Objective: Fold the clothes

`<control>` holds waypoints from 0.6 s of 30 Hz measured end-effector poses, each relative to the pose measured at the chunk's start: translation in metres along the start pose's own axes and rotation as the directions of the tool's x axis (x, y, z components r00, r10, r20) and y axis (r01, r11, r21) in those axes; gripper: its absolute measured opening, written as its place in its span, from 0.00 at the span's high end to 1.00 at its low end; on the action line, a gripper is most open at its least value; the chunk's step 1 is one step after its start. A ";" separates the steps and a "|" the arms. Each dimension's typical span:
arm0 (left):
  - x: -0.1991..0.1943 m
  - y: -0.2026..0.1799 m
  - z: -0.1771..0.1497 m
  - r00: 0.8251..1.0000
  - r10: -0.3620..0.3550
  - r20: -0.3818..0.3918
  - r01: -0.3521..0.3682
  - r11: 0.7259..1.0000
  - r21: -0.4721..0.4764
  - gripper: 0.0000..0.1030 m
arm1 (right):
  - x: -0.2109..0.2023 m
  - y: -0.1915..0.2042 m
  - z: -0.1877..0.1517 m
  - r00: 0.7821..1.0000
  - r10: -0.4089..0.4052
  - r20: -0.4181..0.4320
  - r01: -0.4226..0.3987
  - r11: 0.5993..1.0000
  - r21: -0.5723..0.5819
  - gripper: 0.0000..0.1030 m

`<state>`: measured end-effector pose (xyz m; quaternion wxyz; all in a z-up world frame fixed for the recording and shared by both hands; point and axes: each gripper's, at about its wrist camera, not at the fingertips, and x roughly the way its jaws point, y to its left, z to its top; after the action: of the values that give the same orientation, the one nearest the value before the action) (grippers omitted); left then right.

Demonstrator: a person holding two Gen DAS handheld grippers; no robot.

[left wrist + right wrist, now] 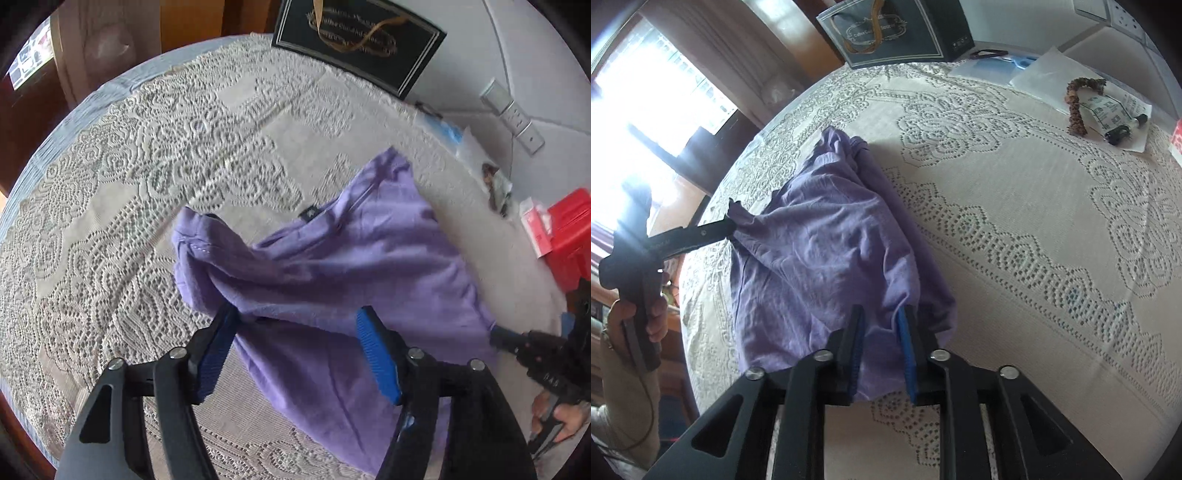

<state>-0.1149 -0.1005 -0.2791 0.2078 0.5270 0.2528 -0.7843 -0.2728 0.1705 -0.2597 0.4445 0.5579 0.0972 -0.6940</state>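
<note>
The purple T-shirt point(332, 266) lies bunched on the lace tablecloth point(147, 177), its long axis in the left wrist view running from the collar end at about 1 o'clock down to the hem at 6 o'clock. The neck label faces up near the middle. In the right wrist view the garment stretches from 11 o'clock toward 6 o'clock.

The left gripper point(295, 354) in its own view shows its jaws spread wide, yet in the right wrist view point(733, 227) its tip sits pinched on a corner of fabric — the two views disagree, so I cannot tell its state. The right gripper point(881, 343) has its jaws drawn close on a fold of the shirt's edge; in the left wrist view point(496, 334) its tip meets the cloth's right corner.

The shirt's lower hem is hidden behind the left gripper's body. The fabric is soft, wrinkled and lilac — heaped rather than flat.

At 12 o'clock stands a dark bag point(358, 40); a red box point(569, 236) sits at 3 o'clock.
</note>
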 end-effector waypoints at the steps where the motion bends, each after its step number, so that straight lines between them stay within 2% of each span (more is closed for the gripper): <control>1: 0.008 0.000 -0.003 0.999 0.034 -0.021 -0.033 0.999 0.003 0.40 | 0.005 -0.005 0.000 0.998 -0.057 -0.006 0.057 0.998 0.010 0.98; 4: 0.001 -0.004 -0.006 0.997 0.075 0.002 -0.075 0.997 0.020 0.39 | 0.000 -0.020 0.000 0.984 -0.180 0.016 0.178 0.981 0.083 0.98; 6: -0.011 -0.005 -0.008 0.999 0.036 0.023 -0.036 0.999 0.010 0.38 | -0.018 -0.017 -0.001 0.978 -0.191 0.084 0.184 0.979 0.083 0.98; 9: -0.030 -0.007 -0.016 0.999 -0.007 0.040 0.008 1.000 -0.010 0.31 | -0.038 -0.001 -0.004 0.984 -0.111 0.139 0.108 0.994 0.026 0.94; 11: -0.043 -0.009 -0.022 0.998 -0.025 0.050 0.026 0.999 -0.022 0.26 | -0.043 0.015 -0.006 0.982 -0.087 0.166 0.096 0.994 -0.052 0.79; 12: -0.048 -0.009 -0.027 0.999 -0.021 0.049 0.022 0.999 -0.026 0.22 | -0.045 0.023 -0.008 0.982 -0.073 0.175 0.090 0.992 -0.093 0.79; 14: -0.057 -0.009 -0.035 0.999 -0.012 0.043 0.013 1.000 -0.026 0.21 | -0.041 0.036 -0.010 0.984 -0.055 0.168 0.081 0.985 -0.151 0.79; 18: -0.064 -0.003 -0.045 0.999 0.027 0.033 -0.027 1.000 -0.016 0.21 | -0.032 0.046 -0.018 0.991 -0.021 0.131 0.043 0.986 -0.163 0.79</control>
<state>-0.0613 -0.0663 -0.2332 0.2265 0.5159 0.2483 -0.7880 -0.2277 0.1711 -0.2223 0.4835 0.4716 0.1347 -0.7250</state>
